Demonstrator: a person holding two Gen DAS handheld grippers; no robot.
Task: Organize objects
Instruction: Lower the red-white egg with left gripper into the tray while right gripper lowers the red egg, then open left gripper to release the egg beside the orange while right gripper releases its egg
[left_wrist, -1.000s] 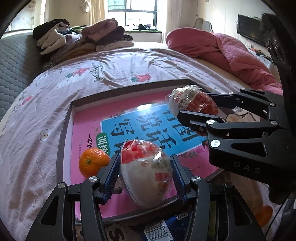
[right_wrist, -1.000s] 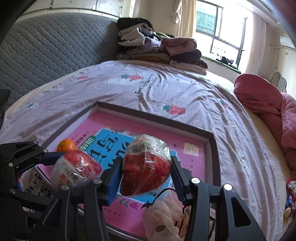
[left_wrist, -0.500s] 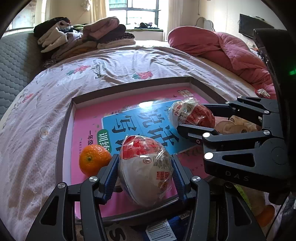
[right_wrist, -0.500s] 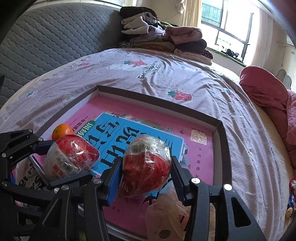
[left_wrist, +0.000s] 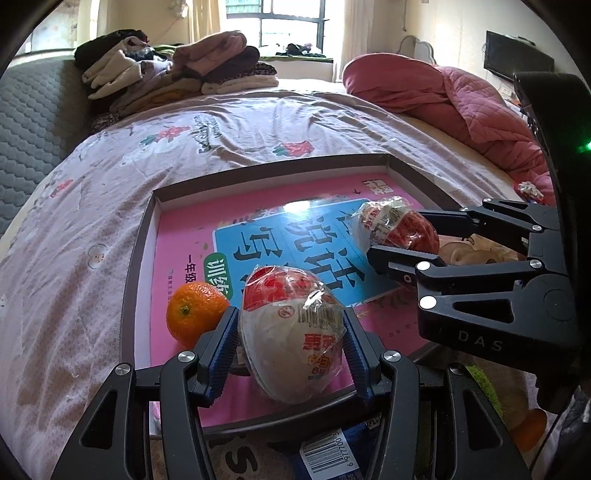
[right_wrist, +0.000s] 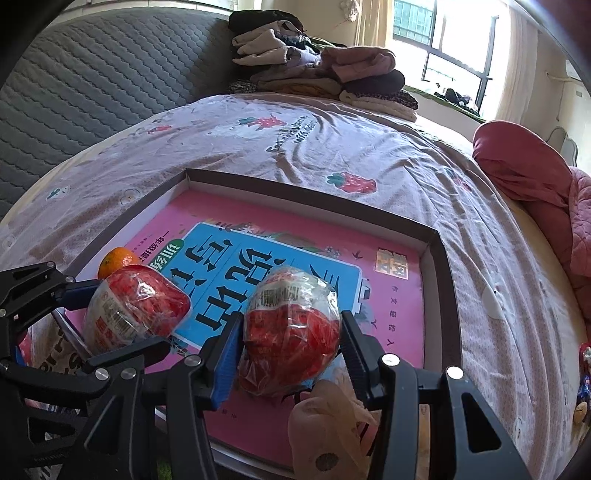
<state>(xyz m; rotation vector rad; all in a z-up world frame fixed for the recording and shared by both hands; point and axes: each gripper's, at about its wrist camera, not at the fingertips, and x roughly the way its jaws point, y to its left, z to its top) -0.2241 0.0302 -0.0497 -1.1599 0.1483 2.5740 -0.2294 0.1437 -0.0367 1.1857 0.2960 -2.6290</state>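
A shallow box lid (left_wrist: 258, 173) (right_wrist: 443, 266) lined with a pink and blue book cover lies on the bed. My left gripper (left_wrist: 290, 341) is shut on a wrapped red and white egg-shaped package (left_wrist: 295, 336), held over the lid's near edge. My right gripper (right_wrist: 291, 339) is shut on a second wrapped red package (right_wrist: 291, 332), over the lid's near right part. Each gripper shows in the other's view: the right gripper (left_wrist: 402, 240) with its package (left_wrist: 395, 227), the left gripper (right_wrist: 118, 317) with its package (right_wrist: 133, 310). An orange mandarin (left_wrist: 195, 312) (right_wrist: 118, 260) rests in the lid's near left corner.
Folded clothes (left_wrist: 166, 74) (right_wrist: 317, 74) are piled at the far side of the bed. A pink quilt (left_wrist: 443, 92) (right_wrist: 524, 173) lies bunched at the right. A crumpled beige bag (right_wrist: 332, 432) and printed packets (left_wrist: 325, 454) lie just before the lid's near edge.
Both wrist views have tipped a little lower over the lid, so more of its inside shows. Each gripper keeps its wrapped package; the mandarin has not moved.
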